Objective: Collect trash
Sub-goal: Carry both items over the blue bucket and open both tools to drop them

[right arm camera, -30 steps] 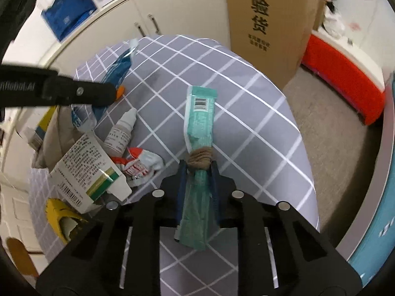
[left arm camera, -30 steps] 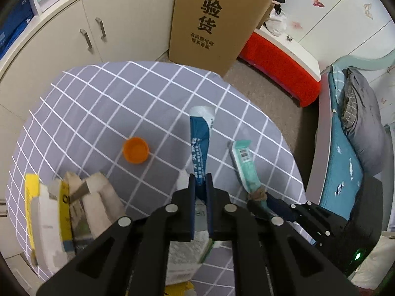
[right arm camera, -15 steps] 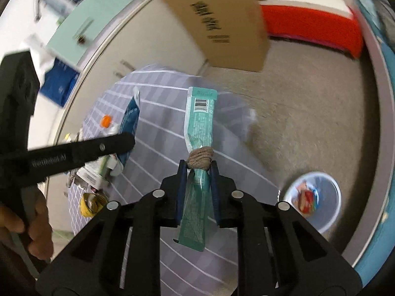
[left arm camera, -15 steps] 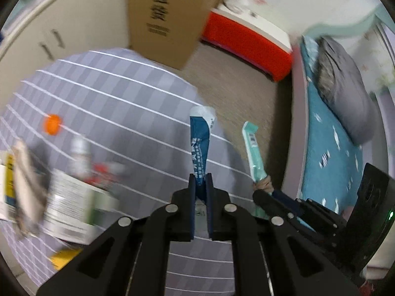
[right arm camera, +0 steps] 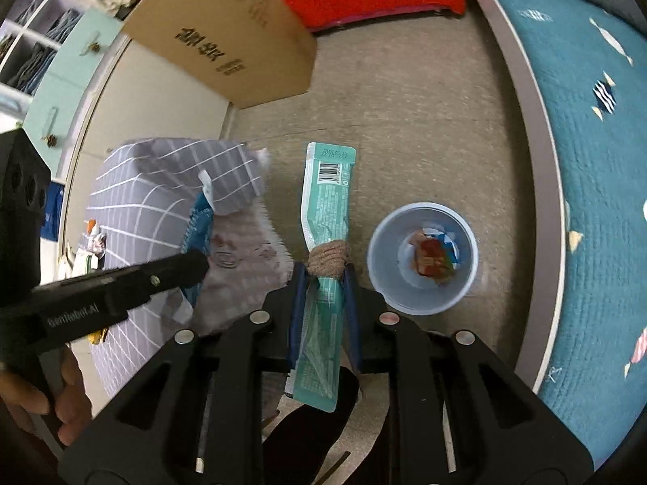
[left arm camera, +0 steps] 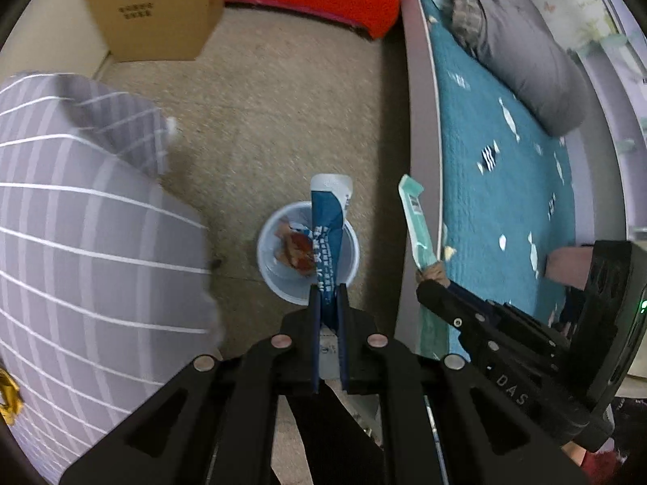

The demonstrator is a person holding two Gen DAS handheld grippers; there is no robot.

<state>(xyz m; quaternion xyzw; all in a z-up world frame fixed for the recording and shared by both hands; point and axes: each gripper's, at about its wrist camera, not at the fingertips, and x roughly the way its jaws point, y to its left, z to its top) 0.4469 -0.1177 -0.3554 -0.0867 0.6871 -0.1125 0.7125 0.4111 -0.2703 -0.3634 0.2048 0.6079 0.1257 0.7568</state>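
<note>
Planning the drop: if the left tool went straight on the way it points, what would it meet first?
Probably the bin on the floor: the left tool, shut on the blue wrapper, points down into it. Depth is unclear, so it may be slightly off centre.

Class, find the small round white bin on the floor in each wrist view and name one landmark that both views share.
Left wrist: small round white bin at centre, partly behind the blue wrapper.
Right wrist: bin right of centre, beside the bed.
Shared landmark: brown cardboard box.
</note>
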